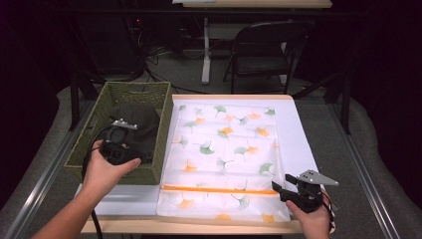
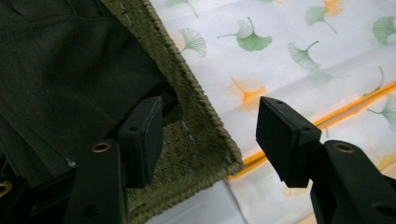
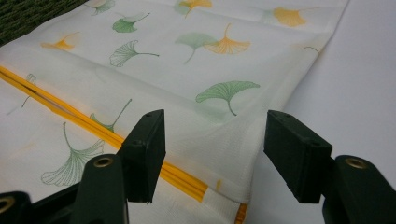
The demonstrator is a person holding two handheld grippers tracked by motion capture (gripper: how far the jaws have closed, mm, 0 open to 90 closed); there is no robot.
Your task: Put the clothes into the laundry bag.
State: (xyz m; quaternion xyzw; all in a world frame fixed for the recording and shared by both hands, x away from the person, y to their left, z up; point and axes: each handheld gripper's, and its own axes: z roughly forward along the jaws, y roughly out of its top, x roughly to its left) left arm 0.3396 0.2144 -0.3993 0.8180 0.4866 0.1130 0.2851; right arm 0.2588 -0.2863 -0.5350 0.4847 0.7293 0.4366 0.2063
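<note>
A white mesh bag point(image 1: 224, 149) printed with green and orange ginkgo leaves lies flat on the table, its orange zipper point(image 1: 219, 189) running across near the front. At the left stands a green woven basket point(image 1: 164, 134) holding a dark folded garment point(image 1: 139, 124). My left gripper point(image 1: 122, 142) hovers over the basket's near right part. In the left gripper view it point(image 2: 210, 116) is open, one jaw inside over the garment point(image 2: 70, 70), the other over the bag point(image 2: 289, 46). My right gripper point(image 1: 281, 183) is open at the bag's near right corner point(image 3: 224, 140), with the zipper's end point(image 3: 182, 179) between the jaws.
The white table top point(image 1: 303, 144) shows bare to the right of the bag and along the front left. A black folding chair point(image 1: 263, 45) and a table leg point(image 1: 205, 50) stand beyond the far edge. Cables lie on the floor behind the basket.
</note>
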